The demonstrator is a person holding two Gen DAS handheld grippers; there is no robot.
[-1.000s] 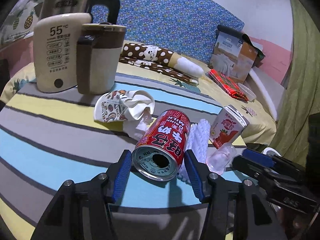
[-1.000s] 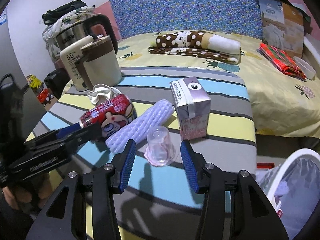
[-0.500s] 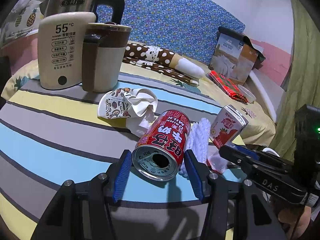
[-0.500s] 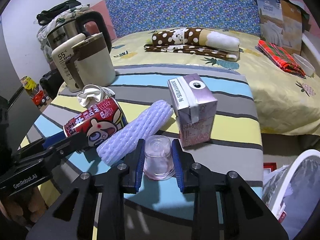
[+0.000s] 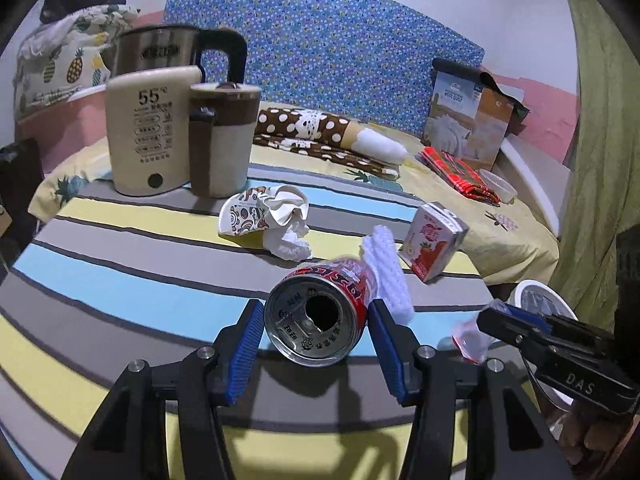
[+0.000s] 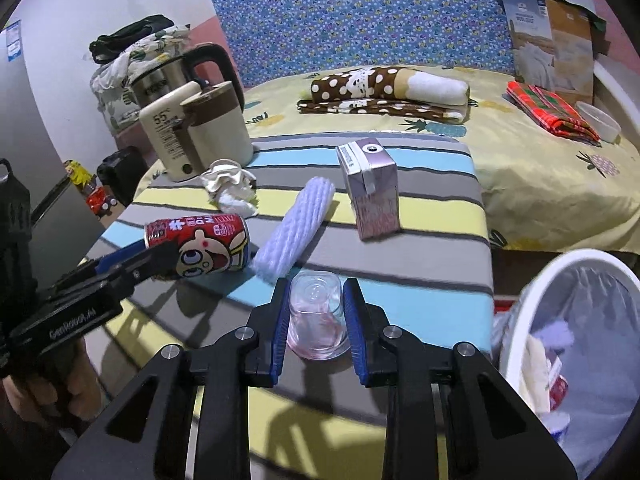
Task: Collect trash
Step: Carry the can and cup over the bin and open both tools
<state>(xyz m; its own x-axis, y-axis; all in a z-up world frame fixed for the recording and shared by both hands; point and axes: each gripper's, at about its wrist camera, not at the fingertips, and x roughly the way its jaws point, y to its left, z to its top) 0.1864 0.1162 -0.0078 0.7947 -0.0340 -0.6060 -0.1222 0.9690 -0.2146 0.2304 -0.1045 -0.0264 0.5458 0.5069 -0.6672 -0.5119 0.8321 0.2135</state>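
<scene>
can (image 5: 316, 322) lifted, left claw (image 5: 316, 344) clamps it | right claw (image 6: 316, 314) pinches cup (image 6: 316, 316) | bin (image 6: 532, 304) clearest rightside

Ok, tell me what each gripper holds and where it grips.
Left gripper: red can, fingers on its side walls near the opened end. Right gripper: clear plastic cup, upside down, pinched on opposite sides.

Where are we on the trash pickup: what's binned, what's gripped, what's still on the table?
Done: the bin already holds some scraps. In hand: left gripper clamps the red can; right gripper clamps the clear plastic cup. Left: the foam sleeve, milk carton and crumpled paper cup remain on the table.
</scene>
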